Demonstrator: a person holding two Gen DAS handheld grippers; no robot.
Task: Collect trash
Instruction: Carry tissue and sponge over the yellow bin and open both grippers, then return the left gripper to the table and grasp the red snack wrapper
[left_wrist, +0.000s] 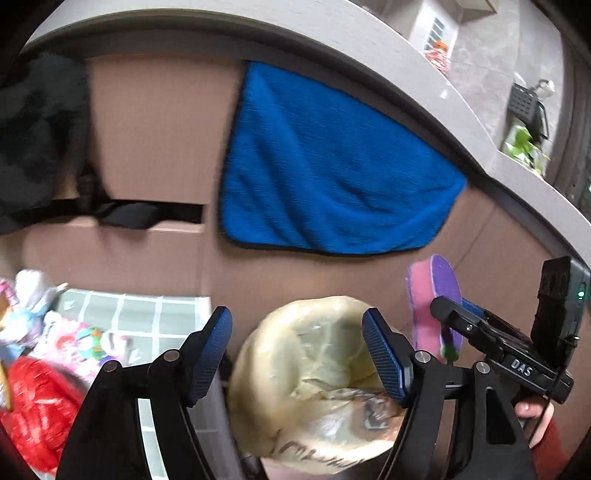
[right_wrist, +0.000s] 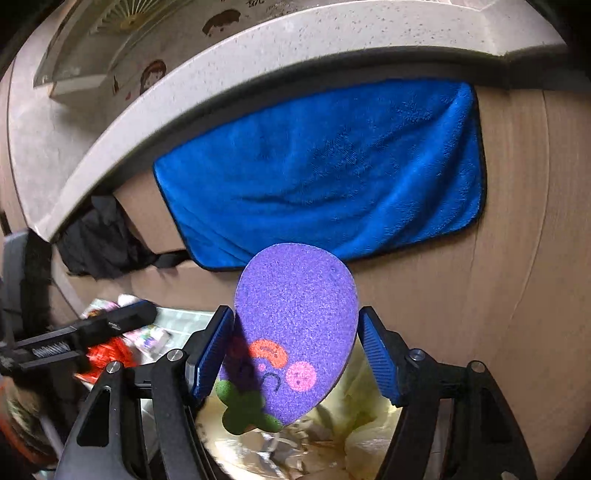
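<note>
In the left wrist view, the left gripper (left_wrist: 297, 354) is seen with its blue-padded jaws spread wide. Between and just beyond them a trash bag (left_wrist: 314, 384) is shown: a pale yellowish, crinkled plastic bag with its mouth rolled open, some dark lettering near the bottom edge. The right-hand pad lies against or just in front of the bag's rim; whether it touches cannot be told through the blur. To the right of the jaws, a sponge (left_wrist: 434, 306) is seen edge-on, purple on one face and pink on the other, with the right gripper (left_wrist: 454, 314) at it. To the left of the jaws, a heap of colourful wrappers (left_wrist: 55, 343) is spread on a checked cloth (left_wrist: 147, 317). Beyond the jaws, a blue towel (left_wrist: 332, 166) is hung against a brown cabinet front (left_wrist: 155, 122).

In the right wrist view, the right gripper (right_wrist: 295, 354) is also held with jaws spread. The sponge (right_wrist: 295, 317) stands upright between them: egg-shaped, purple and grainy, printed with an orange arc, pink dots and a green leaf shape at its lower left. The left pad is just beside its edge; a small gap shows at the right pad, so it is not pinched. Below the jaws the open trash bag (right_wrist: 369, 424) is visible, and the blue towel (right_wrist: 332, 166) is hung beyond.
</note>
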